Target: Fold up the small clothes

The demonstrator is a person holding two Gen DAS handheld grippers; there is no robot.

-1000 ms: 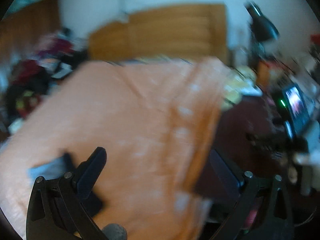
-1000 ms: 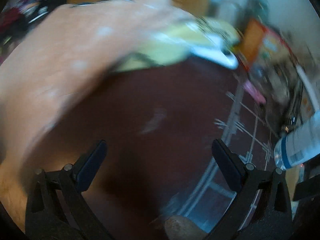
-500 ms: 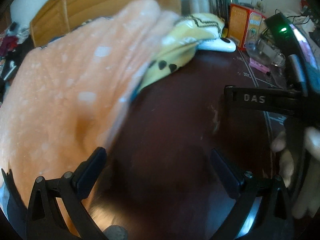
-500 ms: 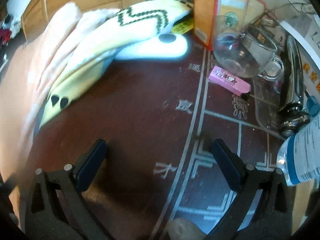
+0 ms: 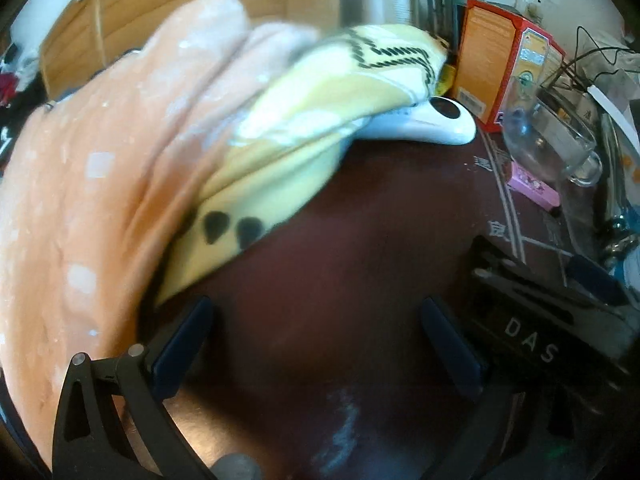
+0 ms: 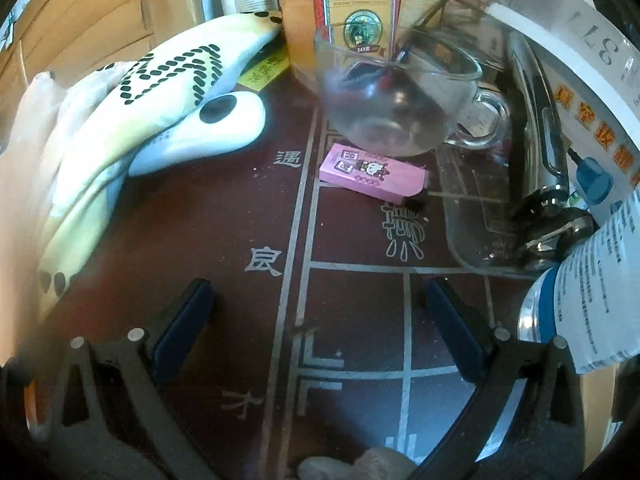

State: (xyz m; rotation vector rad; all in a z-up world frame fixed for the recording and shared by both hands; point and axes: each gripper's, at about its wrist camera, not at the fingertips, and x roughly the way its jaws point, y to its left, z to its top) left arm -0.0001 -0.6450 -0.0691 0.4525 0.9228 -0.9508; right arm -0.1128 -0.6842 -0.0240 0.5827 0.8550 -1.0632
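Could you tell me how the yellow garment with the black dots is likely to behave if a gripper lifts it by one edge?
The yellow garment drapes in soft folds, so it will likely hang limp. It looks thin, so probably light.

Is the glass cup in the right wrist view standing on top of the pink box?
No, the glass cup stands on the dark table just behind the pink box, which lies flat in front of it.

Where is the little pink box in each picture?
Left wrist view: the pink box is far right, on the dark table, in front of the glass cup.
Right wrist view: the pink box is near the middle, just below the glass cup.
Shared landmark: the white oval gadget, partly under the yellow garment.
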